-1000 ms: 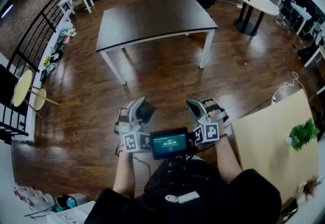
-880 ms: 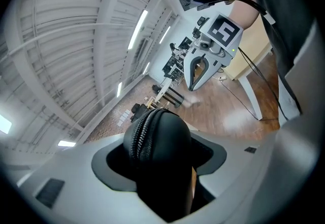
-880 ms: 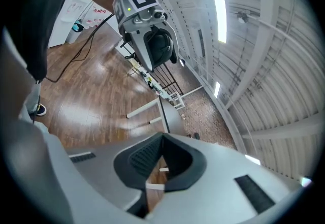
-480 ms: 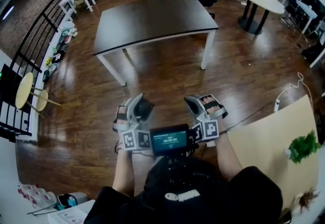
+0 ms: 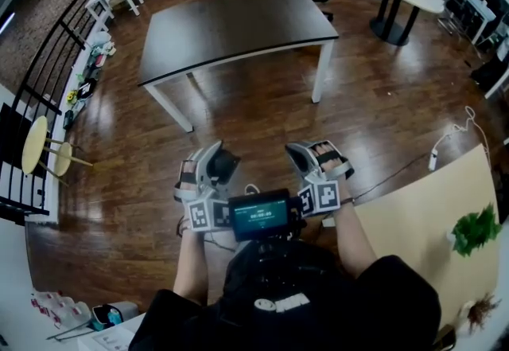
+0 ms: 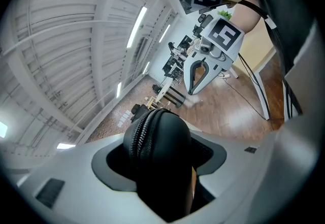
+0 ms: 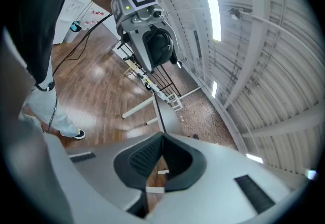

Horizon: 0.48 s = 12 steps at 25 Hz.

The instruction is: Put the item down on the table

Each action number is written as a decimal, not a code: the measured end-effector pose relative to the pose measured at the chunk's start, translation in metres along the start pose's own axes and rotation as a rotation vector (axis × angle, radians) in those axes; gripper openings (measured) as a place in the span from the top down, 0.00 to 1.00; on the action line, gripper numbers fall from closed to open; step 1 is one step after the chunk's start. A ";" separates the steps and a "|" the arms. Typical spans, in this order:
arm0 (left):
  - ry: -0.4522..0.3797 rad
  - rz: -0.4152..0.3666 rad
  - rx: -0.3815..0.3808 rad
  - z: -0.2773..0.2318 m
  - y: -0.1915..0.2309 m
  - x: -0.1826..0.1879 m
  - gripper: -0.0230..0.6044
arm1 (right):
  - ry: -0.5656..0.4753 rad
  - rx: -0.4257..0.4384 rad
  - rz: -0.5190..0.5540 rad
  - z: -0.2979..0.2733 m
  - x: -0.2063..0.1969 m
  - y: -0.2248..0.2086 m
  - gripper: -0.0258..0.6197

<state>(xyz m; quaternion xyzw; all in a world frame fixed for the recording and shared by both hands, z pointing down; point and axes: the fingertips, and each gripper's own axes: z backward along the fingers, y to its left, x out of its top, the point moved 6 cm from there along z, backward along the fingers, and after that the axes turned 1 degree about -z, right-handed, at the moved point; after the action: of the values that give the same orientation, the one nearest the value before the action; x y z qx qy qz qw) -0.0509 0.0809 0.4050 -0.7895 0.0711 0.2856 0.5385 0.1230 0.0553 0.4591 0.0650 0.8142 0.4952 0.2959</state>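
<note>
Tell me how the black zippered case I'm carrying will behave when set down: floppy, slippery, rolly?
The black zippered case looks rounded and holds its bulge between wide-set jaws, so probably semi-stiff, not floppy. Its smooth shell may slide a little on the dark table. The domed shape could rock; lay it flat.

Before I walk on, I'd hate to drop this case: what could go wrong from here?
1. The rounded black zippered case bulges out of the left gripper; it could slip free.
2. The dark table stands well ahead across open floor; opening the jaws now would likely drop the case on the boards.
3. A white cable lies on the floor to the right; it might snag a foot.
</note>
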 end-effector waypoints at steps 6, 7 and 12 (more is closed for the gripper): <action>-0.027 0.009 -0.010 -0.044 0.018 -0.008 0.51 | 0.016 0.002 -0.004 -0.035 -0.014 -0.021 0.95; -0.032 0.011 -0.013 -0.053 0.022 -0.009 0.51 | 0.017 0.005 -0.003 -0.040 -0.016 -0.026 0.95; -0.053 0.025 -0.023 -0.095 0.041 -0.031 0.51 | 0.029 0.015 -0.005 -0.084 -0.027 -0.041 0.95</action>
<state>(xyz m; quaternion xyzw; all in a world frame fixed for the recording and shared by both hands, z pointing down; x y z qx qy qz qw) -0.0581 -0.0269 0.4129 -0.7867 0.0636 0.3141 0.5276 0.1074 -0.0409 0.4637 0.0581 0.8223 0.4893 0.2847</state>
